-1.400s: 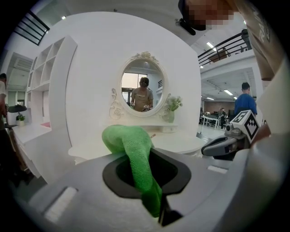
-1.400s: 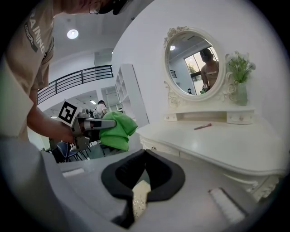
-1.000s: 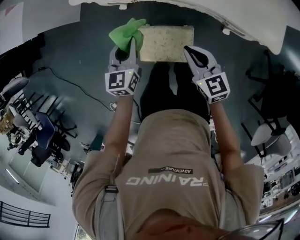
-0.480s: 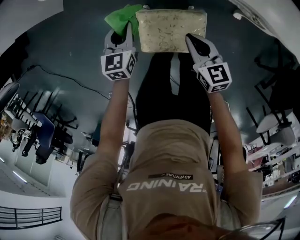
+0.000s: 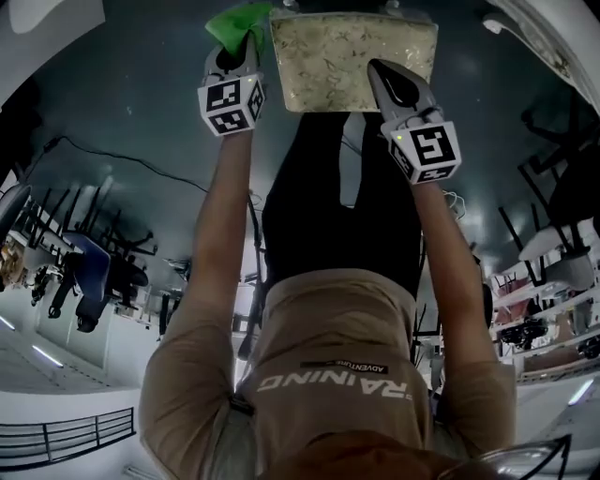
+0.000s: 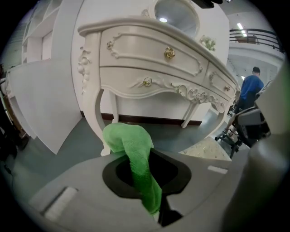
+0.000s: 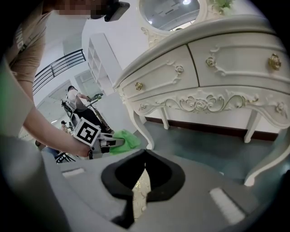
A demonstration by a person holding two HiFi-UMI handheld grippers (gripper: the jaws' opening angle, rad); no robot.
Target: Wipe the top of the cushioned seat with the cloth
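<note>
The cushioned seat [image 5: 352, 58] is a beige patterned pad at the top of the head view. My left gripper [image 5: 244, 42] hangs by its left edge, shut on the green cloth [image 5: 234, 19], which bunches beyond the jaws. In the left gripper view the green cloth [image 6: 136, 156] runs between the closed jaws of the left gripper [image 6: 146, 156], and a corner of the seat [image 6: 206, 148] shows to the right. My right gripper [image 5: 377, 70] is over the seat's front right part, shut; the seat [image 7: 139, 192] shows through the slit between its jaws [image 7: 144, 154].
A white carved dressing table [image 6: 149, 63] with drawers and curved legs stands just behind the seat, with a white board [image 6: 41, 99] at its left. Office chairs [image 5: 89, 272] stand to the left on the dark floor. A person in blue [image 6: 250, 88] stands far off.
The seat and both grippers have shifted up in the head view. My left gripper with the cloth has moved forward along the seat's left edge; the right one stays over the front right part.
</note>
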